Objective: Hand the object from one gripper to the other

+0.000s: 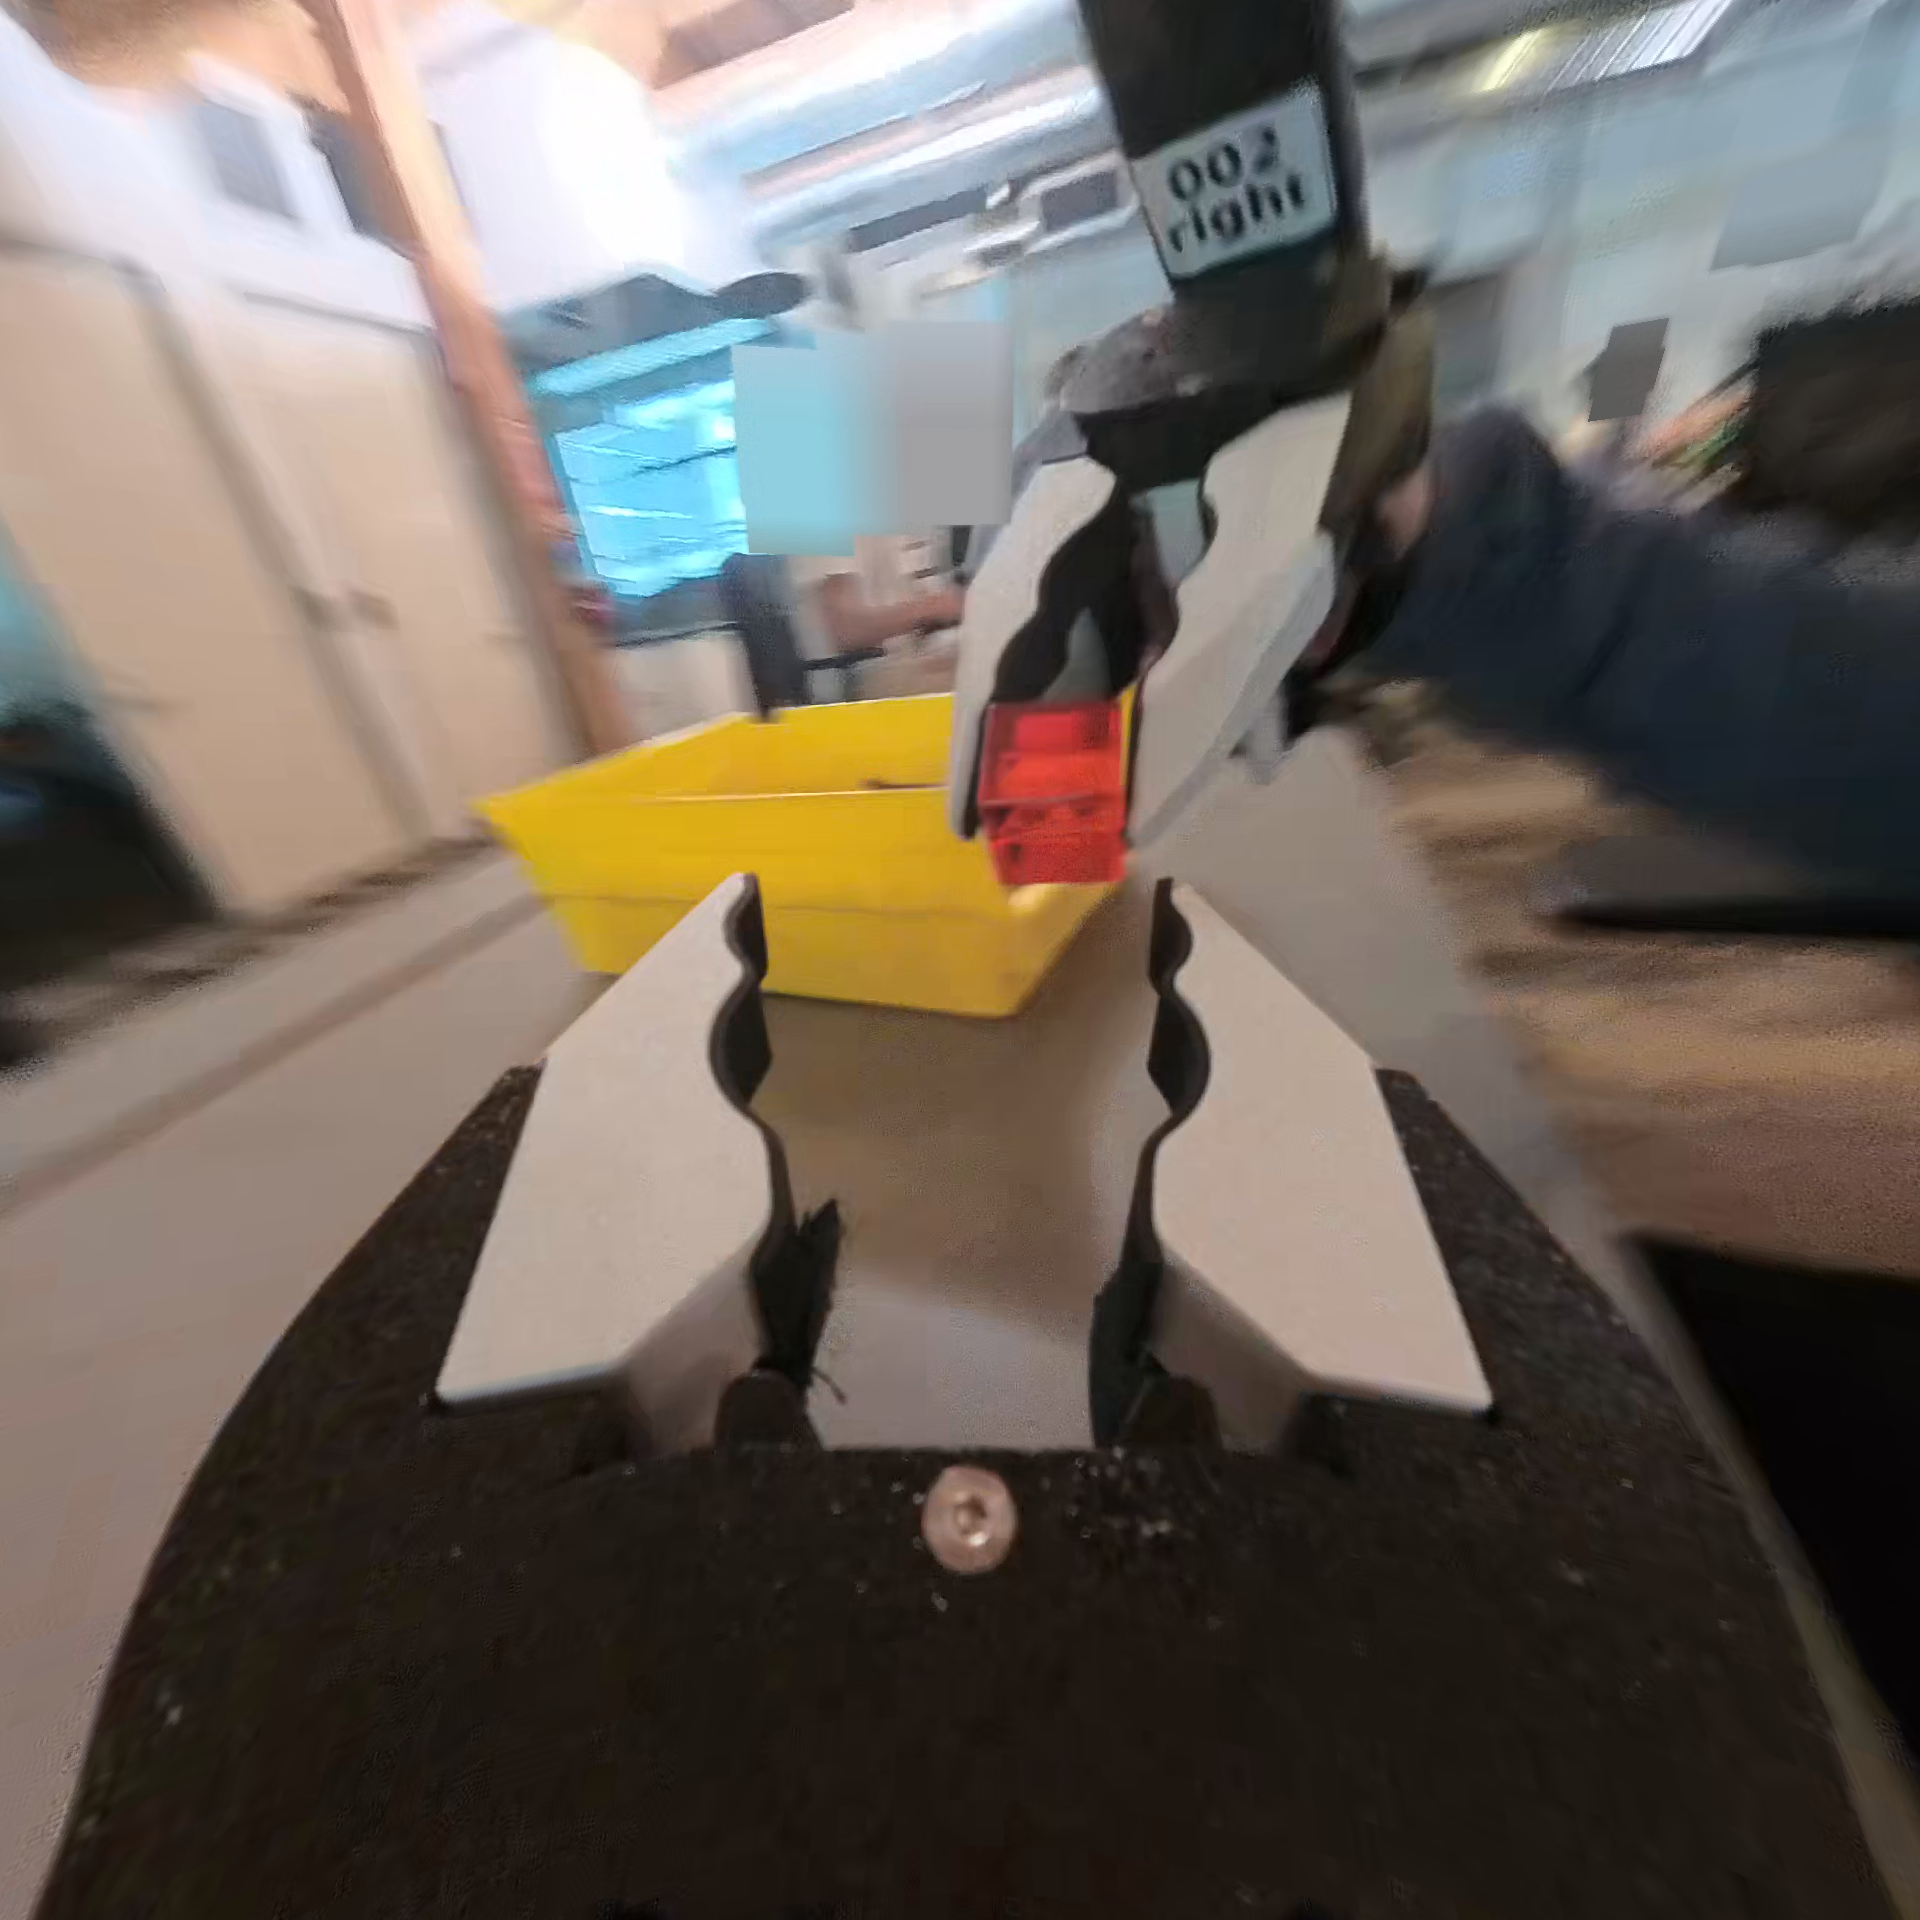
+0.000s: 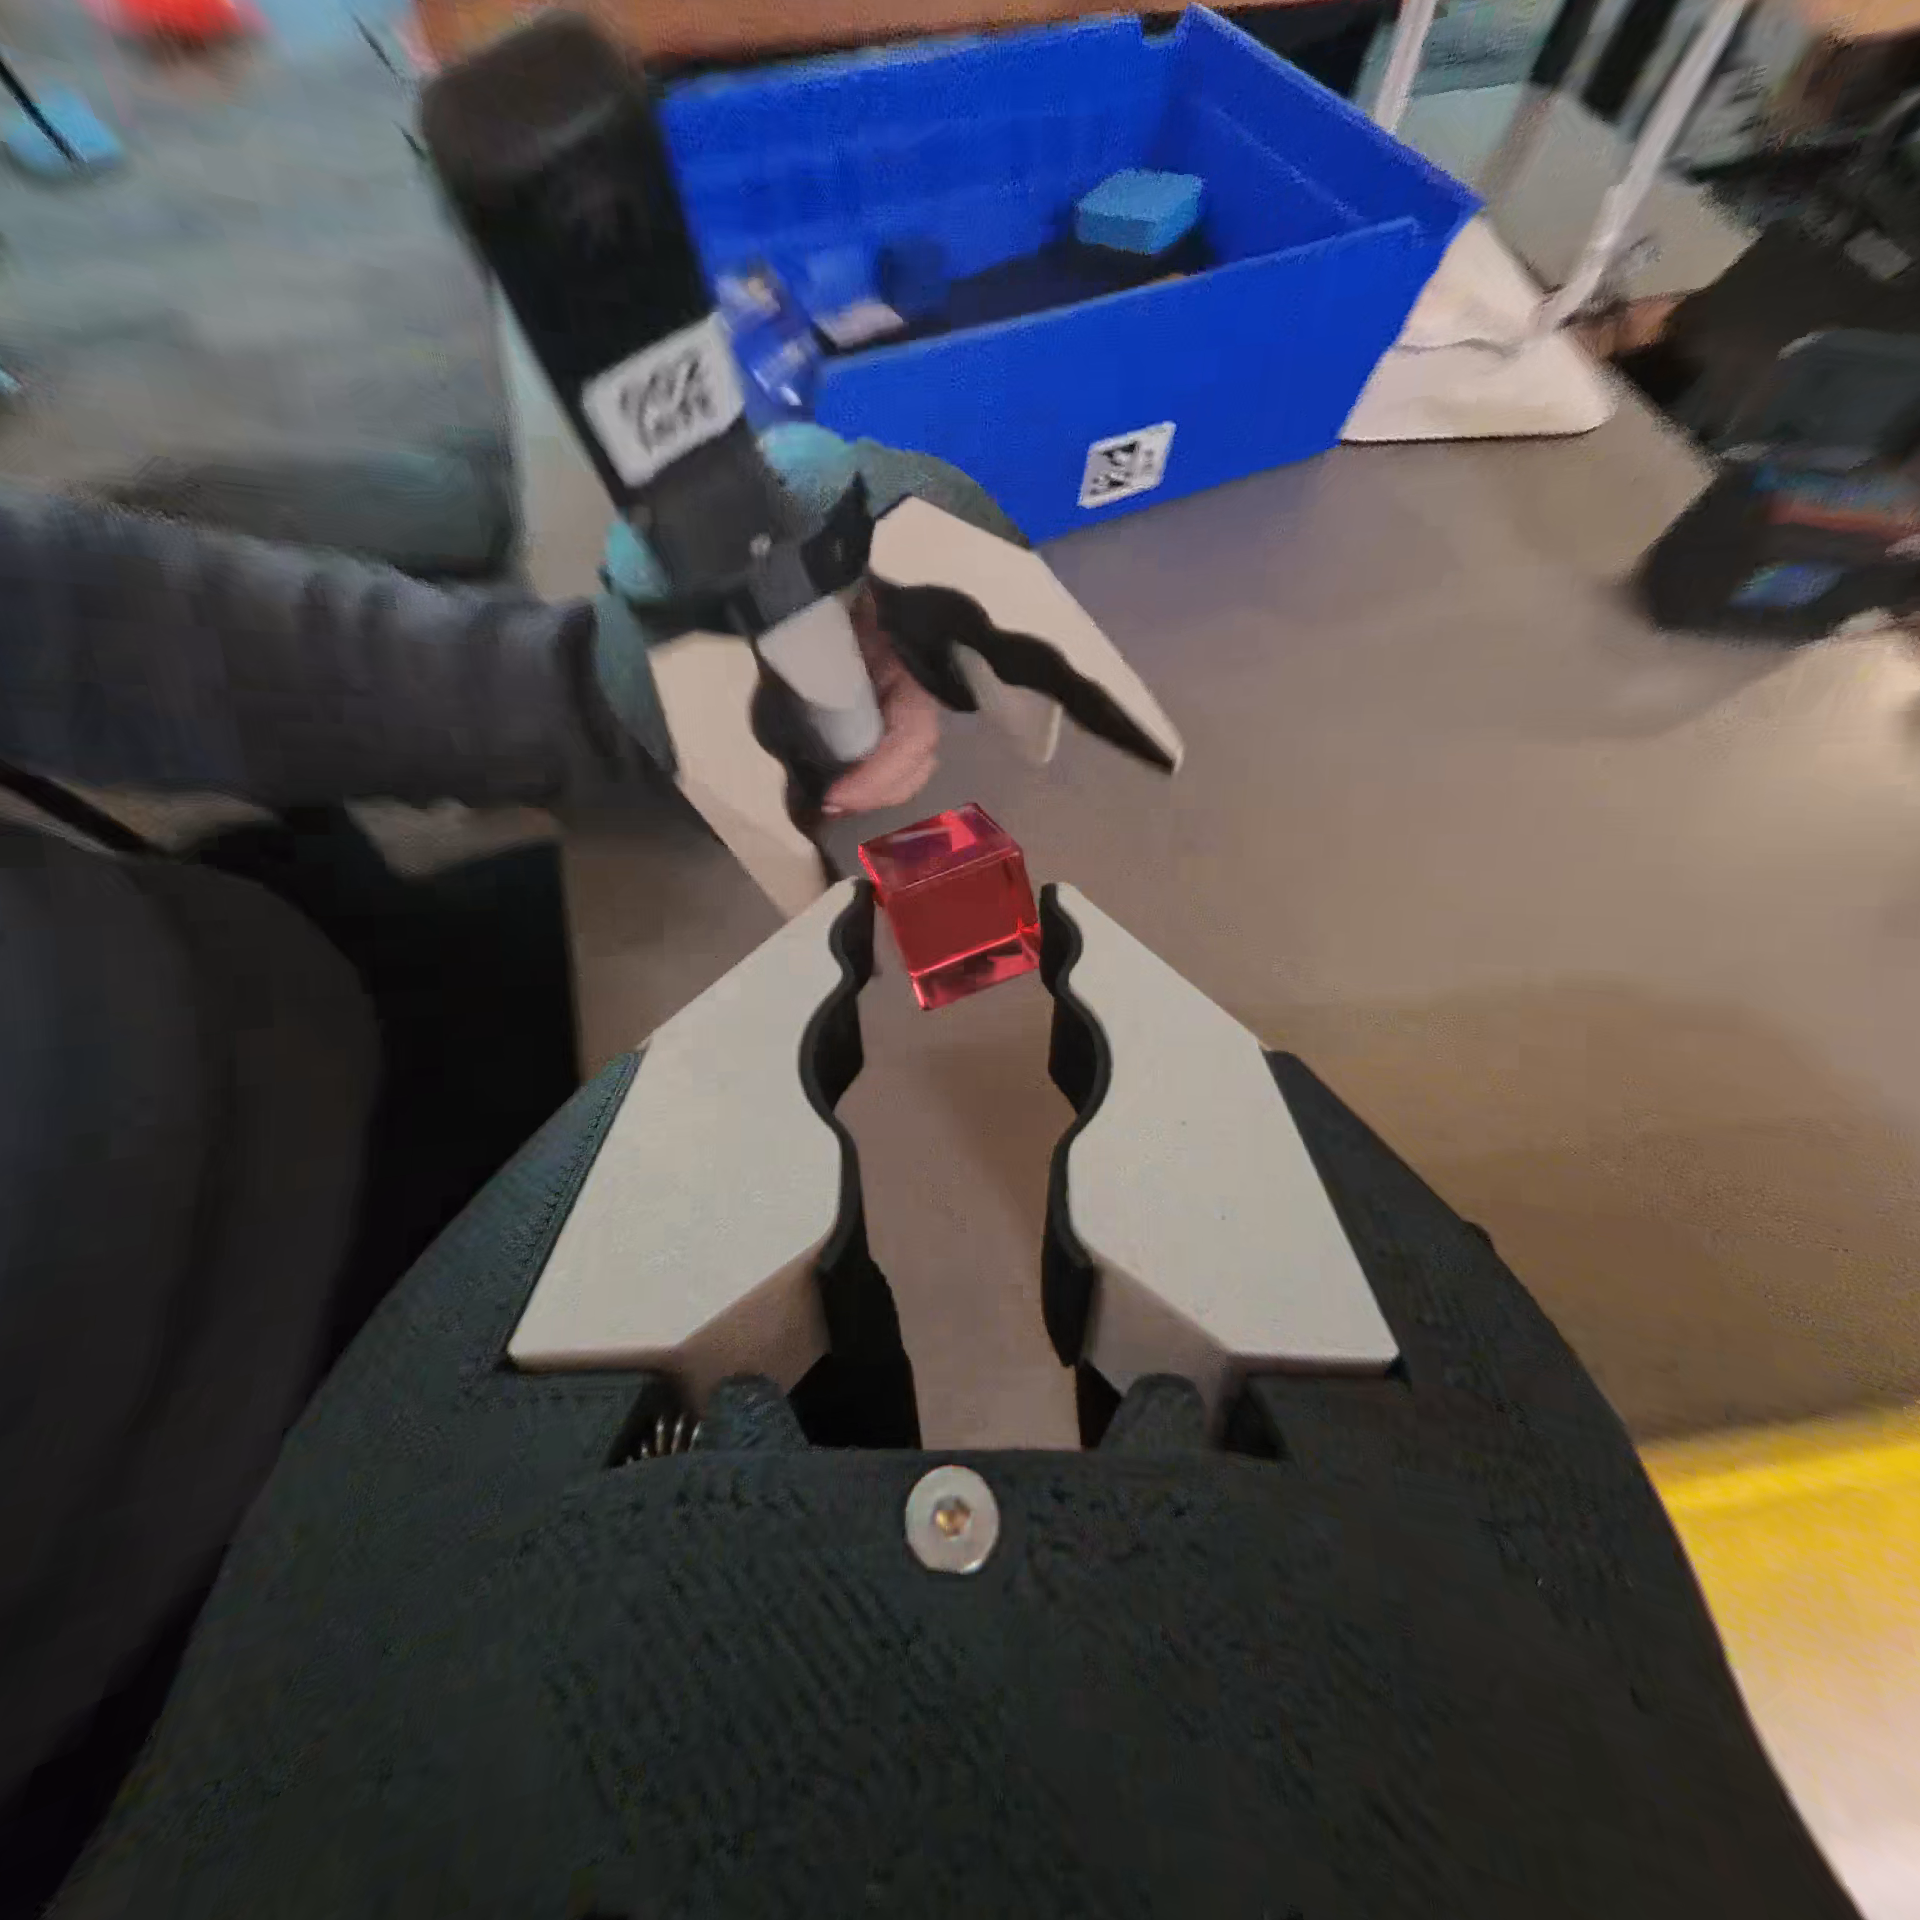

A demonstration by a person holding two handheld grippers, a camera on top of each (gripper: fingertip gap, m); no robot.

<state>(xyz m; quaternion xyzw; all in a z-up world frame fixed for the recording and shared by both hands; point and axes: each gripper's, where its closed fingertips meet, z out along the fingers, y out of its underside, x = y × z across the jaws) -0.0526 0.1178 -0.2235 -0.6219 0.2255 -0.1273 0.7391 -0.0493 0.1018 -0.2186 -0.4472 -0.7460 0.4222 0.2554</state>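
The red cube is clear, glossy plastic with sharp edges and flat faces, and it sits pinched at the very tips of the right gripper, whose pale, smooth fingers carry black wavy liners along their inner sides. As a cube it has no long axis to speak of; from the right wrist view it is turned slightly, one corner edge leaning toward the camera and its top face tilted up and away. Only its side faces are caught, so most of the block juts out beyond the fingertips with its far end free. The left gripper is spread wide and holds nothing, its matching pale fingers set in a rough, grainy black body. From the left wrist view the cube hangs just above and ahead of those open tips, apart from them, with the right gripper coming down from above. Below is a smooth grey table. A yellow plastic bin stands behind the cube on one side, and a blue corrugated box well beyond the left gripper on the other, leaving open air around the meeting point.
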